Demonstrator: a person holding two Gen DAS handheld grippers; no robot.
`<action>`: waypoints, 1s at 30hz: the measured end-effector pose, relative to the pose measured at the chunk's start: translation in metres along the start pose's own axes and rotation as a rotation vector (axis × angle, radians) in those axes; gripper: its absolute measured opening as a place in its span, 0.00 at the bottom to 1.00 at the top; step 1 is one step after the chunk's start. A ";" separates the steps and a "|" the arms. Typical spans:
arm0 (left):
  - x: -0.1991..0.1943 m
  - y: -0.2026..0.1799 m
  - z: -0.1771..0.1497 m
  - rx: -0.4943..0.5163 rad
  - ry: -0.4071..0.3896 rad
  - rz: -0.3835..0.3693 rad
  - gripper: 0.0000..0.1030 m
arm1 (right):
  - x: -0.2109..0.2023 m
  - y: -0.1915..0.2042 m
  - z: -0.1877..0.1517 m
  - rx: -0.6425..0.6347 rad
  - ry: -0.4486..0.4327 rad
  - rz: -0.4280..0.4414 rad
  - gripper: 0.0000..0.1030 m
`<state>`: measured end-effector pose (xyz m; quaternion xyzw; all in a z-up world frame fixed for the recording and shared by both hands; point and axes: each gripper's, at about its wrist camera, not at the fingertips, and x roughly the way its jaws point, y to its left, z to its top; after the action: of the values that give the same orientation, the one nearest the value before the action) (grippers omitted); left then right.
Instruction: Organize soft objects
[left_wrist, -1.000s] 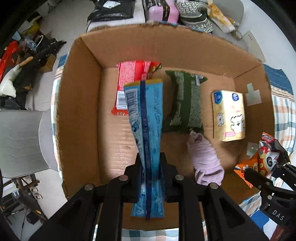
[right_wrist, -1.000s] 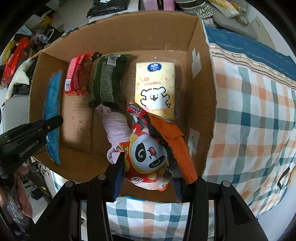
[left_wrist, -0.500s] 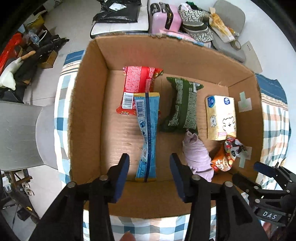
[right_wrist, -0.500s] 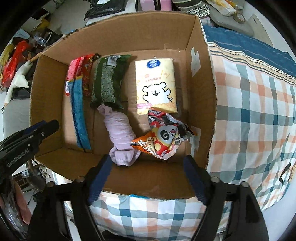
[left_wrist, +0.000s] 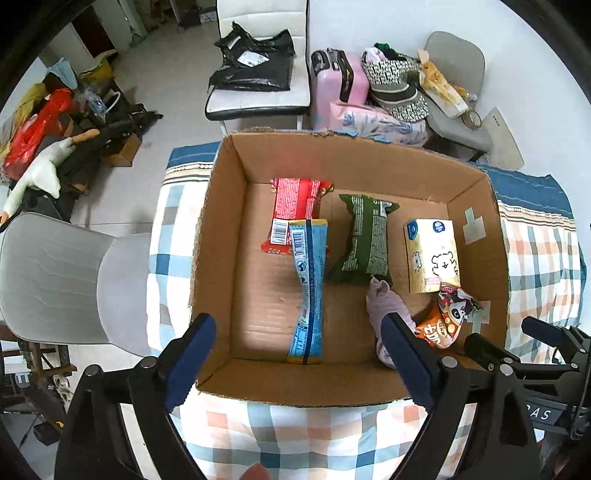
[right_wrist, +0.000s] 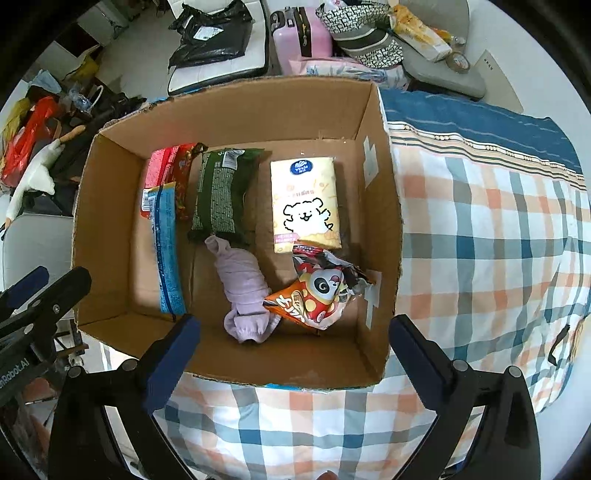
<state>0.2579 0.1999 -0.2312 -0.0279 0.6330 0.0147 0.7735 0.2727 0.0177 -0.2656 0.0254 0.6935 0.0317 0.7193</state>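
Both grippers empty over the cardboard box (right_wrist: 380, 206) – jaws wide apart.

Left gripper (left_wrist: 299, 365) and right gripper (right_wrist: 293, 365) hovered at the box's near edge, holding nothing. Inside, L to R: red packet (left_wrist: 295, 206) w/ barcode, blue packet (left_wrist: 309, 291) overlapping its near end, green packet (right_wrist: 221, 195), yellow tissue pack (right_wrist: 304, 203) w/ a cartoon dog – its label too small to read. Nearer: lilac cloth roll (right_wrist: 243, 291) touching the panda snack bag (right_wrist: 317, 295). Box sat on a plaid cloth (right_wrist: 480, 236).
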 end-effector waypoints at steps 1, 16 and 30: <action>-0.002 0.000 -0.001 -0.005 -0.004 0.000 0.89 | -0.002 0.000 -0.001 0.000 -0.006 0.000 1.00; -0.119 -0.011 -0.056 -0.034 -0.210 0.004 0.89 | -0.117 -0.009 -0.066 -0.014 -0.258 -0.012 1.00; -0.217 -0.019 -0.112 -0.013 -0.363 0.012 0.89 | -0.239 -0.010 -0.155 -0.035 -0.475 -0.012 1.00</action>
<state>0.1061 0.1772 -0.0398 -0.0258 0.4831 0.0281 0.8747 0.1094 -0.0127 -0.0339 0.0155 0.5041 0.0326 0.8629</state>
